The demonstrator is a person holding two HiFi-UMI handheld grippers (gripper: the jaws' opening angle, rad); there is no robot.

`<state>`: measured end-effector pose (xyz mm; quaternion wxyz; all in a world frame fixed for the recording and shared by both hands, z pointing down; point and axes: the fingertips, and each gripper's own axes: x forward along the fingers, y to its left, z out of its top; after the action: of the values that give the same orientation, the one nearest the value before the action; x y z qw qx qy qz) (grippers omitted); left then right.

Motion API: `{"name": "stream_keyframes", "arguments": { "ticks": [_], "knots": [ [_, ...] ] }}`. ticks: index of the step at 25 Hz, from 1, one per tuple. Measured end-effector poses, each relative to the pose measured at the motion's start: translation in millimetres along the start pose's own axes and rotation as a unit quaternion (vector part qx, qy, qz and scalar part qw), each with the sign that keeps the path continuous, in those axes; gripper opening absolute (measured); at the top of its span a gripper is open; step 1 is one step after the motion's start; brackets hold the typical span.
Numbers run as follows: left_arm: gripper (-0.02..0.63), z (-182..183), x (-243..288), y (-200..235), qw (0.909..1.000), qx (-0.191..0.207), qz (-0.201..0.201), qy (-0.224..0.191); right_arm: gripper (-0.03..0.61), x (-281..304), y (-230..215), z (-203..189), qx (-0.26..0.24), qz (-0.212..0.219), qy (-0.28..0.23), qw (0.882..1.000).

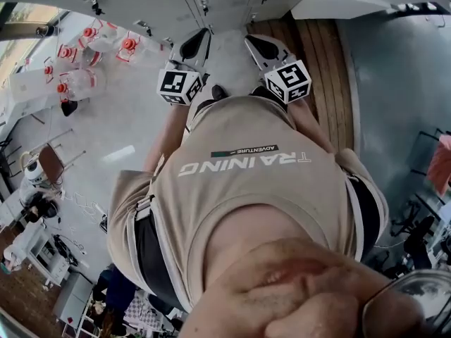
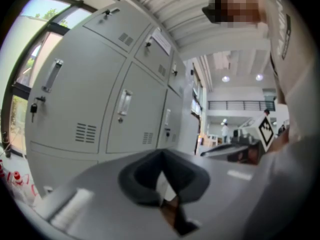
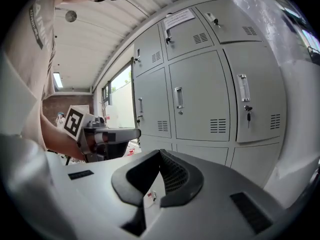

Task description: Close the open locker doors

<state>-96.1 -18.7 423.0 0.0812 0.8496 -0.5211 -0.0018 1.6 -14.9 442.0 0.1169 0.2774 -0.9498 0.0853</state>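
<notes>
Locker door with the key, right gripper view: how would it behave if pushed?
The locker door looks like thin painted sheet metal with vent slots, so it is probably rigid and fairly light. Its smooth face may let a pushing contact slide; the handle likely offers better purchase.

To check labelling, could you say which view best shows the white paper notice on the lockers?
The right gripper view: the white paper notice on a grey locker door faces it squarely. The left gripper view catches the notice slanted; the head view shows none.
</notes>
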Motion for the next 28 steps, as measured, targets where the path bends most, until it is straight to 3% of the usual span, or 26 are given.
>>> {"name": "stream_keyframes", "arguments": {
  "ticks": [6, 8, 14, 19, 28],
  "knots": [
    [0.006, 16, -15, 27, 0.9995, 0.010, 0.021, -0.022, 0.014, 5, -10, 42, -0.002, -0.076, -0.065, 0.995],
    [0.006, 19, -14, 31, 0.9992, 0.012, 0.031, -0.023, 0.014, 9, -13, 50, -0.009, -0.083, -0.073, 0.994],
    [0.006, 20, -18, 26, 0.9987, -0.007, 0.047, -0.020, 0.014, 20, -13, 57, 0.031, -0.029, -0.073, 0.996],
    [0.006, 15, -17, 12, 0.9987, -0.004, 0.051, -0.010, 0.014, 13, -27, 47, 0.040, -0.025, -0.049, 0.998],
    [0.006, 15, 4, -18, 0.9993, 0.014, 0.032, -0.011, 0.014, -12, -32, 30, 0.000, -0.023, -0.029, 0.999]
  ]
}}
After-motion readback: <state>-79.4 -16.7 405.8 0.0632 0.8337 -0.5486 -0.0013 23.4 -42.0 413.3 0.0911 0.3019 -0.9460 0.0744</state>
